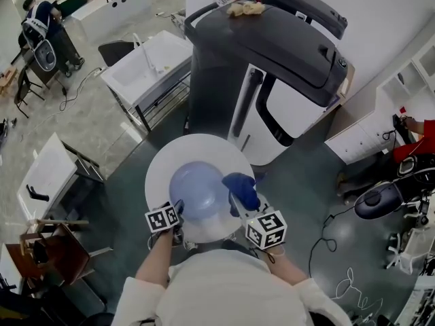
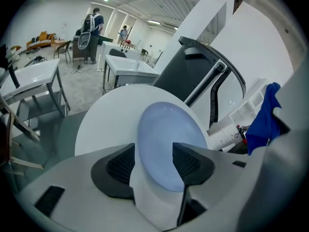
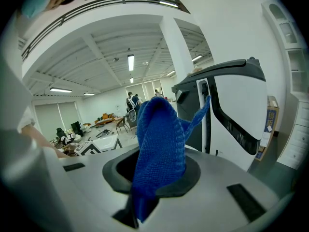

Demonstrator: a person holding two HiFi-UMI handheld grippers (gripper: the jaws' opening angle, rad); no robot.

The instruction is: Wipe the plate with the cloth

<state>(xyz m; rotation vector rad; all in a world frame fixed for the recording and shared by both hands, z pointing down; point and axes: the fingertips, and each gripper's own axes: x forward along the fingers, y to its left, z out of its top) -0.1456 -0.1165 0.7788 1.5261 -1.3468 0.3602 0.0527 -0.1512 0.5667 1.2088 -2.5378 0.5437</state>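
A pale blue plate (image 1: 197,191) (image 2: 169,144) was seen lying flat on a round white tabletop (image 1: 163,161) (image 2: 106,124), toward its near edge. The left gripper (image 1: 178,209) (image 2: 153,163) was held low at the plate's near left rim, pointed down at a slant. Its fingers (image 2: 120,166) were spread apart, with the rim of the plate between them; no pad was seen pressing on it.

The right gripper (image 1: 238,199) (image 3: 157,178) was held at the plate's near right side. Its fingers were closed on a blue knitted cloth (image 1: 241,187) (image 3: 159,144), which stood up out of them in a bunch, one corner sticking off to the side. In the head view the cloth was over the right rim of the plate; contact with the plate could not be told.

A big dark-and-white machine (image 1: 272,66) (image 3: 231,110) stood just behind the tabletop. White tables (image 1: 146,63) were set further off on the floor, and a person (image 1: 44,29) was noted far back at the left.
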